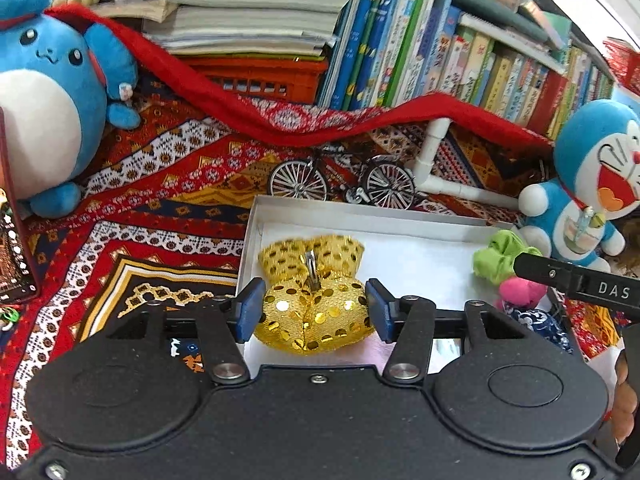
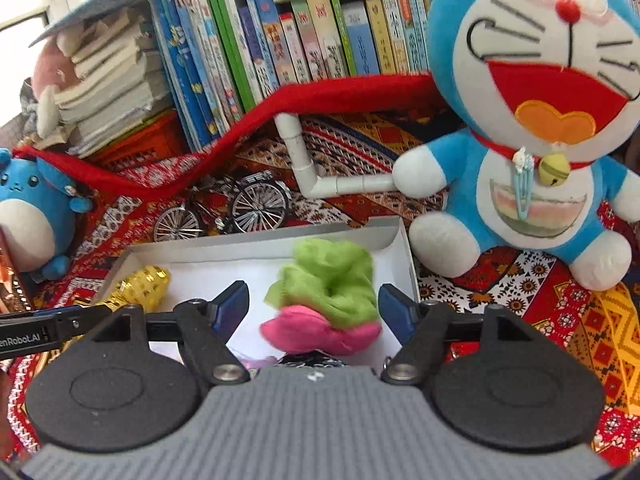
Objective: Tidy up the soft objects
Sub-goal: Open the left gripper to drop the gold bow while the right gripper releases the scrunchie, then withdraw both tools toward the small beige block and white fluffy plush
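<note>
While the left gripper (image 1: 314, 310) stands apart around the gold sequin bow (image 1: 312, 300) and the right gripper (image 2: 314, 312) apart around the green scrunchie (image 2: 328, 280), both lying in the white box (image 1: 360, 210), lift each gripper straight up without snagging fabric.

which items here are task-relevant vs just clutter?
Job:
gold sequin bow
green scrunchie
pink scrunchie
white box
left gripper
right gripper

Lying about:
toy bicycle
blue cat plush
round blue plush
red scarf
books
</note>
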Demonstrator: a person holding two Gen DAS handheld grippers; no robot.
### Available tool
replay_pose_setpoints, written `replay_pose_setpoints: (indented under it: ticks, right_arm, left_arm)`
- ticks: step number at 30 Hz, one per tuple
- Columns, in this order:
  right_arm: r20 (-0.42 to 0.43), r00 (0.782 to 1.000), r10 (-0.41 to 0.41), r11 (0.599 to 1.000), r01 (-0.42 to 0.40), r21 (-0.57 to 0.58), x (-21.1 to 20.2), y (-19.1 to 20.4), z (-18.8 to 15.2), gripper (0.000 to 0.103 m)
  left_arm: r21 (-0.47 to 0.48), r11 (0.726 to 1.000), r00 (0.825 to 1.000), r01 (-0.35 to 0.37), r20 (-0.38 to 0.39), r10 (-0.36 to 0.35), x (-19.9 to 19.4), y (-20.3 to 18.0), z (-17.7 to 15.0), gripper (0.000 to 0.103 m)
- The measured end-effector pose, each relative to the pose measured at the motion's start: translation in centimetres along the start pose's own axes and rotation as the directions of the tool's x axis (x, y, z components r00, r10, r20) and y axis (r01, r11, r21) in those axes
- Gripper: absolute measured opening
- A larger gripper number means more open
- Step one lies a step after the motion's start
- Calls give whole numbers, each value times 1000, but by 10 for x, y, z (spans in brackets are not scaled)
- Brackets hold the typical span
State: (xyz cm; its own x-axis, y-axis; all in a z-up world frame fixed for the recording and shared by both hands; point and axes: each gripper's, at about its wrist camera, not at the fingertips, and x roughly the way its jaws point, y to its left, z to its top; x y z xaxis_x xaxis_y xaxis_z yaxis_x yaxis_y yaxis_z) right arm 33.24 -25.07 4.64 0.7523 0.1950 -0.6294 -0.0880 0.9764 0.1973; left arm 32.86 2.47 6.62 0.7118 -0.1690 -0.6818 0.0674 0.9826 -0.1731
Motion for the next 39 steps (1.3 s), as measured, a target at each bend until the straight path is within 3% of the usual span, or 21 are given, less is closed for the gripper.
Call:
replay_pose_setpoints:
  ticks: [22, 39]
  right_arm:
    - [132, 984, 118, 985, -99, -138, -94, 18, -30, 93]
    - [235, 958, 164, 974, -120, -189, -155, 15, -79, 103]
  left_arm:
    - [87, 996, 987, 11, 161, -25, -94, -12, -25, 69]
    - [82, 996, 968, 39, 242, -57, -157, 7, -77, 78]
